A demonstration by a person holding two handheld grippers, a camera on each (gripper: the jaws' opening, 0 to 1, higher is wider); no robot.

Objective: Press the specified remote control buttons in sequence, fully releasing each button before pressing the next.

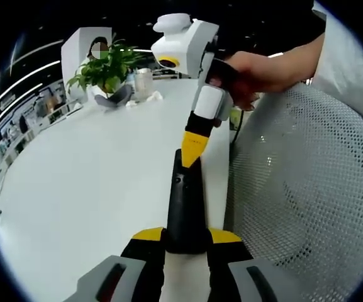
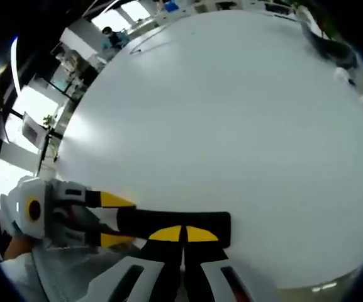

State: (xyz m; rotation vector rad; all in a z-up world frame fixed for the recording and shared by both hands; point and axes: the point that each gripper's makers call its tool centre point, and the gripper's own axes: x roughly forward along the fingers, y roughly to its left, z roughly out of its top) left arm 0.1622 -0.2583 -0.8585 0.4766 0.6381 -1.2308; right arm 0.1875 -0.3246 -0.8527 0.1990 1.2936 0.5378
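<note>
While the left tool [image 1: 185, 242] clamps the remote [image 1: 185, 207] steady on the surface [image 1: 87, 182], the right tool [image 2: 182, 234] (tips closed together) presses a button.

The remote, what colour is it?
Black. The remote shows best in the left gripper view, held in the left gripper.

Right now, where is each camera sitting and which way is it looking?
Left gripper view: rides the left hand-held gripper, looks along the remote across the table toward a plant; a hand shows.
Right gripper view: rides the right hand-held gripper, looks down onto the table; a sleeve shows.
Shared: remote, table, and each shows the other gripper.
</note>
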